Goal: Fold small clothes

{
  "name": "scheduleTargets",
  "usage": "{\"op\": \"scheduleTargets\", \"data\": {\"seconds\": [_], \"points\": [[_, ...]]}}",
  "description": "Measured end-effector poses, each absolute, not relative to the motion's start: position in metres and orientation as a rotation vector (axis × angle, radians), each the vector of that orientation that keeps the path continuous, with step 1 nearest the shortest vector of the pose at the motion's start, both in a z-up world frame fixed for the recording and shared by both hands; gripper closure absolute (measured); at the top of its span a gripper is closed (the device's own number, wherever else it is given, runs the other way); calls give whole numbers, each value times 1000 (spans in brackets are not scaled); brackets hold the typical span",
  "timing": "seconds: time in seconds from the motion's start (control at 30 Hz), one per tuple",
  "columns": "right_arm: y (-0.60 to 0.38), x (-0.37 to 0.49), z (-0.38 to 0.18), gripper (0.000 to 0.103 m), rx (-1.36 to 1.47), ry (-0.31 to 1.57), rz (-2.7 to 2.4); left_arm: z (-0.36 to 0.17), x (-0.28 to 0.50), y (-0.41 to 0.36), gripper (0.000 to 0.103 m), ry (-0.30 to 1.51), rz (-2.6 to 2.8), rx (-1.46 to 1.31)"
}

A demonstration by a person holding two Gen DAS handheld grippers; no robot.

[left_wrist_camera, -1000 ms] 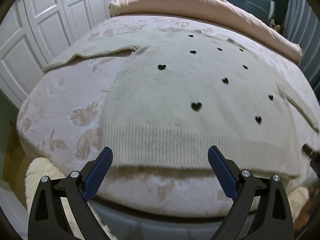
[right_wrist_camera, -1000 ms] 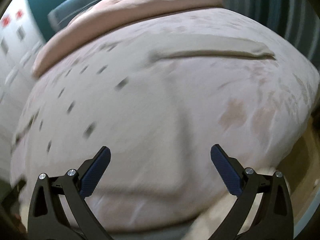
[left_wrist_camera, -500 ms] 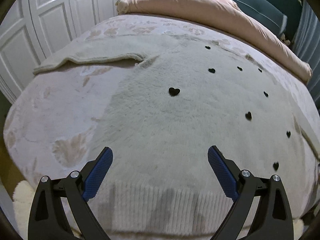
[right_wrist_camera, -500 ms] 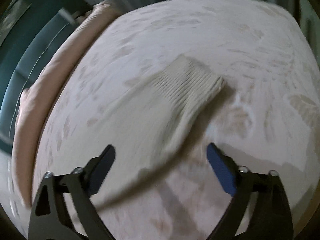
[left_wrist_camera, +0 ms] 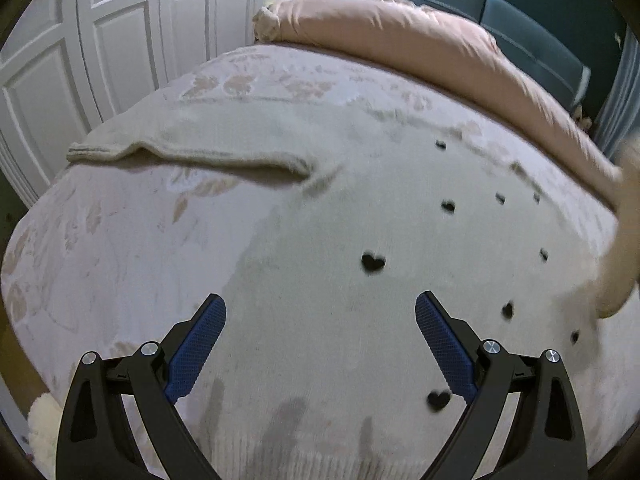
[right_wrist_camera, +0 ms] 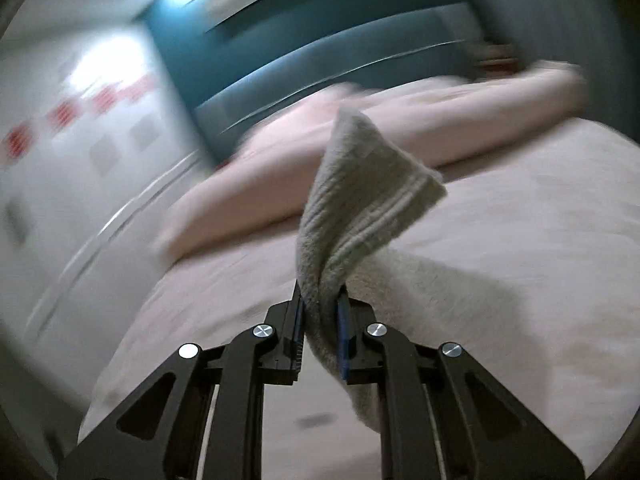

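A cream fuzzy sweater with small black hearts lies flat on the bed. Its left sleeve stretches out to the left. My left gripper is open and empty, low over the sweater's lower body near the ribbed hem. My right gripper is shut on the sweater's right sleeve cuff, which stands up ribbed and lifted off the bed. In the left wrist view the raised sleeve shows as a blur at the right edge.
The bed has a pale floral cover and a pink duvet roll at its head. A teal headboard stands behind. White panelled doors are on the left. A fluffy white rug lies by the bed's foot.
My right gripper has closed on the right sleeve cuff and lifted it off the bed. My left gripper has moved forward over the sweater's body, still open.
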State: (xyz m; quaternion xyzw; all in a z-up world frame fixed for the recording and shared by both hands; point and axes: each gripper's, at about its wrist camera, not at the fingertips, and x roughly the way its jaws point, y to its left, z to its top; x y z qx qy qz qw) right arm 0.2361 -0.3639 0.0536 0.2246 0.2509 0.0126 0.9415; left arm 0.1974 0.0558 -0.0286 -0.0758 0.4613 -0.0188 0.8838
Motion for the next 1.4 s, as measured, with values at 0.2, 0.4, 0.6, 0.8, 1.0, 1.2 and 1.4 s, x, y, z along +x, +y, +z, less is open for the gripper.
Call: {"op": "scheduleTargets", "data": {"seconds": [0.2, 0.4, 0.6, 0.8, 1.0, 1.2, 1.4], "points": [[-201, 299, -54, 65, 273, 815, 181, -25, 224, 62, 9, 991, -125, -301], [-232, 218, -82, 50, 504, 805, 105, -43, 271, 56, 9, 1036, -210, -419], [-311, 167, -95, 43, 649, 793, -98, -88, 320, 28, 11, 1114, -225, -544], [-369, 178, -109, 42, 824, 752, -189, -86, 343, 8, 99, 1097, -281, -576], [-393, 195, -73, 97, 869, 539, -146, -11, 364, -15, 99, 856, -401, -480], [-399, 203, -122, 98, 829, 670, -257, -21, 369, -25, 98, 818, -361, -358], [-394, 200, -130, 96, 807, 738, -249, -113, 362, -24, 96, 986, -296, -370]]}}
